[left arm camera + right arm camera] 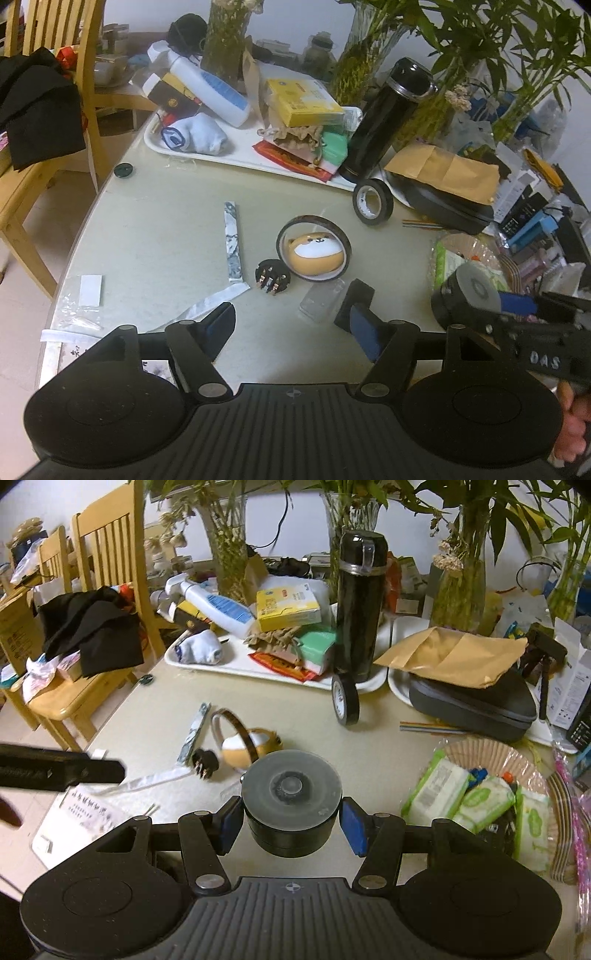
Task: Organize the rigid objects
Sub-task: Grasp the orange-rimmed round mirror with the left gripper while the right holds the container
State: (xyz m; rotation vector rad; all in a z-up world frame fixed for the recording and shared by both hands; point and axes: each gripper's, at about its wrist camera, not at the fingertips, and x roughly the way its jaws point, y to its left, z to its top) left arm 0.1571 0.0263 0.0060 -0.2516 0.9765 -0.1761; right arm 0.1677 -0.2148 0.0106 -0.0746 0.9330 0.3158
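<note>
My right gripper (291, 825) is shut on a black round container with a grey lid (291, 794), held above the table; the blue pads press its sides. The same container (466, 297) shows at the right of the left wrist view. My left gripper (292, 326) is open over the table's near edge with nothing between its fingers. Just ahead of it lie a clear plastic piece (320, 303), a small black pronged disc (272, 281) and a shiba-shaped case (314, 253) inside a dark tape ring. A black tape roll (373, 201) stands on edge farther back.
A white tray (207, 159) piled with bottles, boxes and a sock fills the back. A tall black flask (384, 118), a grey case under a brown envelope (472, 701), wet-wipe packs (480, 805), plant vases and a wooden chair (48, 110) ring the table. A marbled strip (232, 243) lies at the left.
</note>
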